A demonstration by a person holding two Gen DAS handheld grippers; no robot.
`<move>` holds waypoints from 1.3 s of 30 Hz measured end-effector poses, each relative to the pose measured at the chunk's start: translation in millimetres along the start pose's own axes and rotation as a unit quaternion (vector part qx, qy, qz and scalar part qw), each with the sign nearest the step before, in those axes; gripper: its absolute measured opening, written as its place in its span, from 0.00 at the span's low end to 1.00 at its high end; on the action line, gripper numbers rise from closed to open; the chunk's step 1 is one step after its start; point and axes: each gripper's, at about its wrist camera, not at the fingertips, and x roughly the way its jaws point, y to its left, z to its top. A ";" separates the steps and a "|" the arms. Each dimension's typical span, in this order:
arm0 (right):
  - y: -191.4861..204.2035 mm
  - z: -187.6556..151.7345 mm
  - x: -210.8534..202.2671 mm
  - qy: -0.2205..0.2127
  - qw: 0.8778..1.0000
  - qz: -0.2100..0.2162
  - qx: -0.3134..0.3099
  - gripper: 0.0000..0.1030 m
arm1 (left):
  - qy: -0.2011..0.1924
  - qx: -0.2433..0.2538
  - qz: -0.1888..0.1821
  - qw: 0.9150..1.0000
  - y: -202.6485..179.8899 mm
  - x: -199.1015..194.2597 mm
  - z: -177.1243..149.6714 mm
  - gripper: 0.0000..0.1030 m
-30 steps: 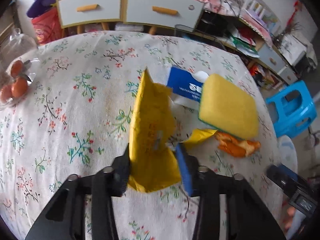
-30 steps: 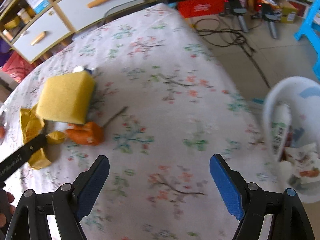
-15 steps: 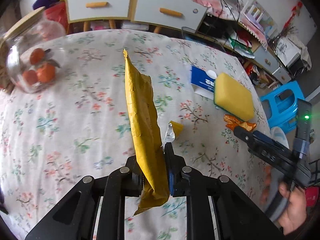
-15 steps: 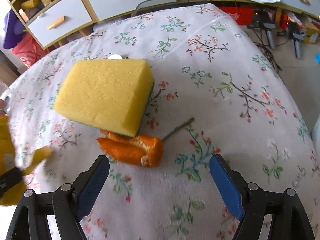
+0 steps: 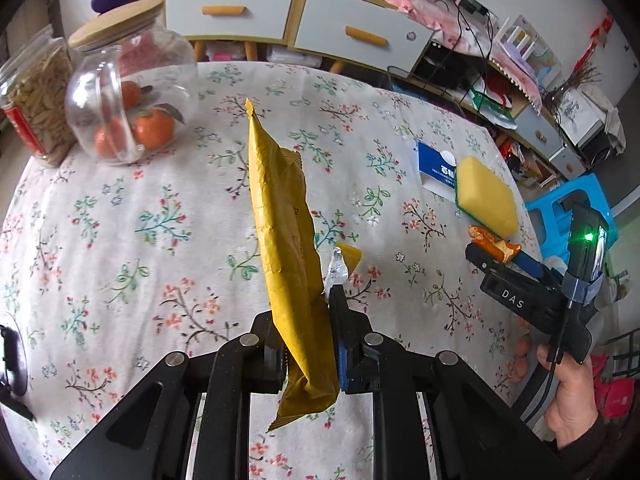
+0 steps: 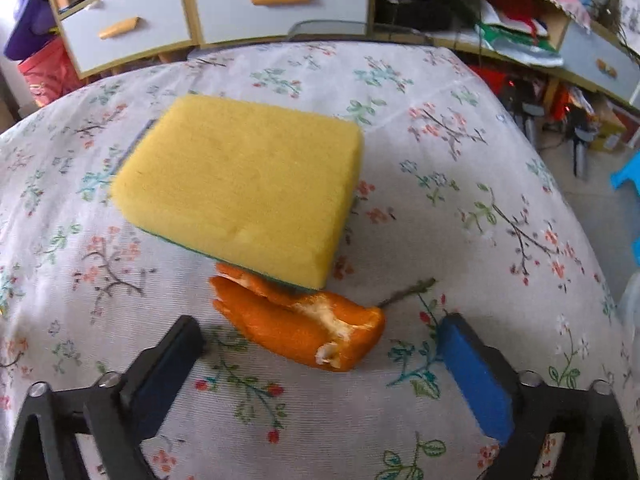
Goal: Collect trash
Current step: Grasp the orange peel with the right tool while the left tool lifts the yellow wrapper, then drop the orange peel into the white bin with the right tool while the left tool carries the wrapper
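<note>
The right gripper straddles the peel with jaws opening, pads not yet on it — the main risk is the sponge, whose near edge overlaps the peel at its 12 o'clock, so a closing pinch could catch the sponge too or drag it. The left gripper is clamped on the wrapper, held above the table; a clear scrap by its pad could drop. A jar of oranges stands at 10 o'clock, a blue box behind the sponge — neither obstructs.
</note>
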 end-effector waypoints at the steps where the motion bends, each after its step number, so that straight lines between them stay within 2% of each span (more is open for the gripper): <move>1: 1.6 -0.1 -1.2 -0.002 1.000 0.001 -0.003 0.88 | 0.000 -0.001 -0.001 1.000 1.7 -1.7 -0.4 0.18; 6: 12.7 -0.3 -5.1 0.004 1.000 0.020 -0.023 0.62 | -0.002 -0.003 -0.004 1.000 5.1 -8.7 -3.6 0.18; 8: 17.7 -0.8 -5.6 0.007 0.999 0.024 -0.033 0.45 | -0.003 -0.001 -0.005 1.000 5.7 -11.0 -4.3 0.18; 11: 17.6 -1.9 -11.0 0.014 0.998 0.036 -0.041 0.40 | -0.004 -0.002 -0.008 1.000 7.8 -16.0 -7.7 0.18; 23: -18.4 -6.3 -62.6 0.007 0.997 0.071 -0.022 0.39 | 0.002 0.017 -0.040 0.999 -16.8 -19.7 -13.2 0.18; 30: -58.3 -12.9 -86.9 0.013 0.997 0.078 0.014 0.39 | 0.008 0.045 -0.067 0.997 -58.3 -17.0 -16.7 0.18; 39: -121.4 -27.6 -106.6 0.024 0.996 0.054 0.065 0.39 | 0.011 0.086 -0.093 0.992 -118.1 -14.3 -23.2 0.18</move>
